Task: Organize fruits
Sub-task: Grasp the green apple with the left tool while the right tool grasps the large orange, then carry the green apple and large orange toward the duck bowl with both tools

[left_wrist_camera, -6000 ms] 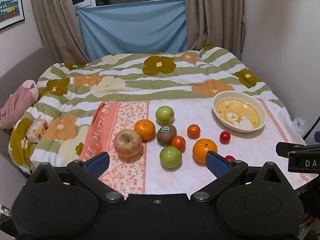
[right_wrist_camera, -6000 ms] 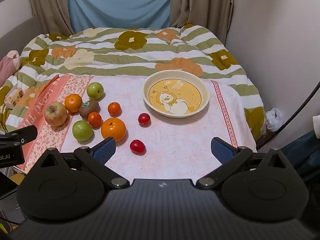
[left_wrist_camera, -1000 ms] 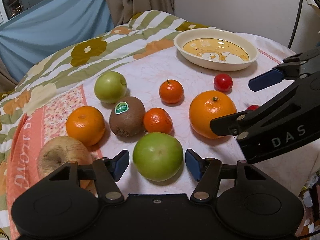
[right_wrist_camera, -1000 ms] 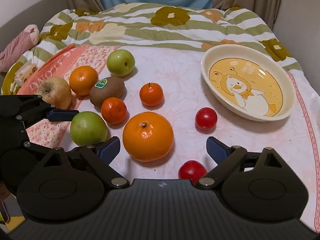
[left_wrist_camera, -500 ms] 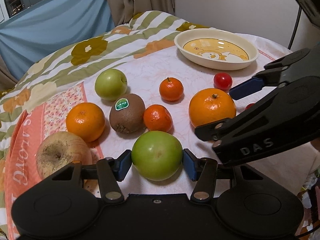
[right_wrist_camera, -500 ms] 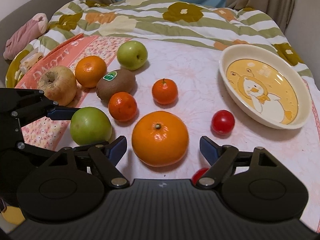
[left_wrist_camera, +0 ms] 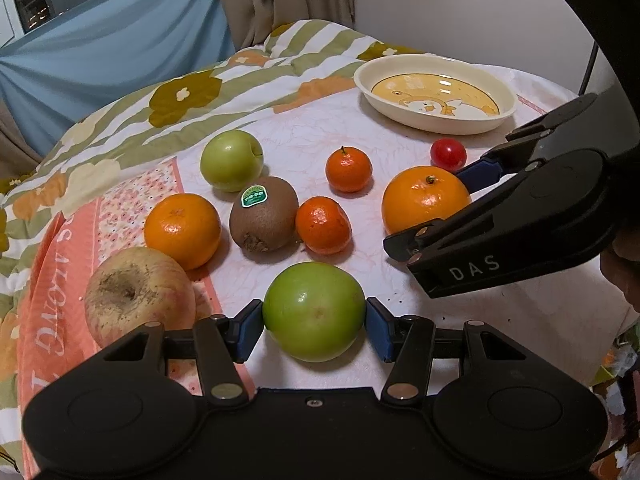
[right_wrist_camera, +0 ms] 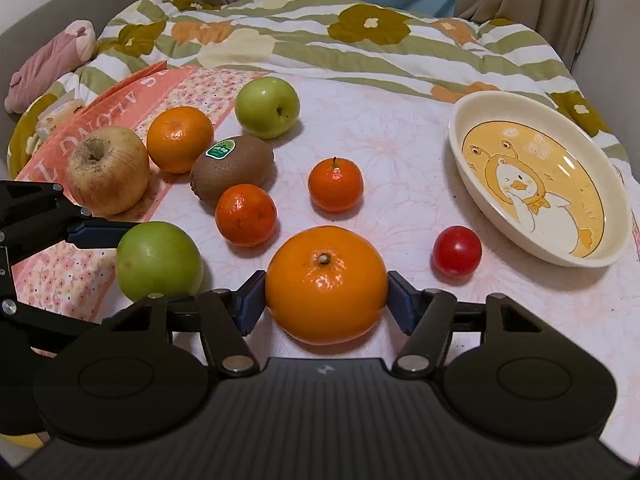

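A green apple (left_wrist_camera: 314,308) rests on the pink-white cloth, and my left gripper (left_wrist_camera: 314,328) is shut on it, blue pads pressed to both its sides. In the right wrist view the same apple (right_wrist_camera: 158,258) shows at lower left. To its right lies a large orange (right_wrist_camera: 326,284), stem up. My right gripper (right_wrist_camera: 326,300) is closing on it, and both pads touch its sides. The left wrist view shows that orange (left_wrist_camera: 424,198) between the right gripper's (left_wrist_camera: 434,210) fingers. A cream duck-print bowl (right_wrist_camera: 454,132) stands empty at far right.
Beyond the grippers lie a brownish apple (right_wrist_camera: 107,170), an orange (right_wrist_camera: 179,138), a stickered kiwi (right_wrist_camera: 232,172), a second green apple (right_wrist_camera: 267,107), two small mandarins (right_wrist_camera: 246,214) (right_wrist_camera: 335,184) and a red tomato (right_wrist_camera: 457,252). A flowered quilt (right_wrist_camera: 360,40) covers the bed behind.
The left jaws came together onto the green apple. The right gripper moved slightly forward and down, and its jaws narrowed from wide apart until the pads met the large orange.
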A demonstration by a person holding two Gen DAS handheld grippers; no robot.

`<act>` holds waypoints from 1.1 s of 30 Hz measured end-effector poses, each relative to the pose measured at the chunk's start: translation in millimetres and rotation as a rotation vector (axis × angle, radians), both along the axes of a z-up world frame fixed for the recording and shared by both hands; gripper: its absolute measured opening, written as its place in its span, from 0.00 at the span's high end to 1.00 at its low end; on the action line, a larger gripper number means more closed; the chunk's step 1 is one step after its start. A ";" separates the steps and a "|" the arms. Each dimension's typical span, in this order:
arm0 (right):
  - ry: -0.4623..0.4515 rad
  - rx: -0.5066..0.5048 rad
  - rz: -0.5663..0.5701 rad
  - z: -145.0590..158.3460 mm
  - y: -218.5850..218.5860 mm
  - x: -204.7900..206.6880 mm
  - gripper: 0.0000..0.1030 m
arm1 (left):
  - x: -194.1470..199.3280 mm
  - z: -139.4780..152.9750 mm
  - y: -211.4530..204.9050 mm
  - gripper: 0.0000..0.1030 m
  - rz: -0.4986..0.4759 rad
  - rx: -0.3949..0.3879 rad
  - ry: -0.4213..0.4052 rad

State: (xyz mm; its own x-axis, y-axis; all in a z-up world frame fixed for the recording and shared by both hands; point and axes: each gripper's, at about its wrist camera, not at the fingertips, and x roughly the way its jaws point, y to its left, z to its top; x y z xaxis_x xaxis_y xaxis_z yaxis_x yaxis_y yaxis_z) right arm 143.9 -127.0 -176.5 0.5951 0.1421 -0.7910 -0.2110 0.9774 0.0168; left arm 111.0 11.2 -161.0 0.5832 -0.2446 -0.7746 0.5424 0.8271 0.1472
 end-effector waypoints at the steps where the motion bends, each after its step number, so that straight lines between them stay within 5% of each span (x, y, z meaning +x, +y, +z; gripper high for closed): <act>1: -0.002 -0.002 0.001 0.2 0.2 -0.6 0.25 | -0.5 0.7 0.6 0.43 0.004 -0.001 -0.002; 7: -0.019 0.020 -0.029 13.2 -5.5 -6.4 0.25 | -4.7 14.3 2.1 0.43 0.007 -0.010 -0.025; 16: -0.082 0.025 -0.074 71.9 -28.4 -27.0 0.25 | -14.0 64.3 -14.5 0.43 -0.013 -0.052 -0.085; 26: -0.156 0.045 -0.115 135.0 -96.2 -28.2 0.25 | -5.5 121.8 -68.1 0.43 -0.035 -0.073 -0.156; 33: -0.197 0.030 -0.100 158.6 -158.3 0.9 0.25 | 25.6 134.8 -120.6 0.43 -0.002 -0.074 -0.155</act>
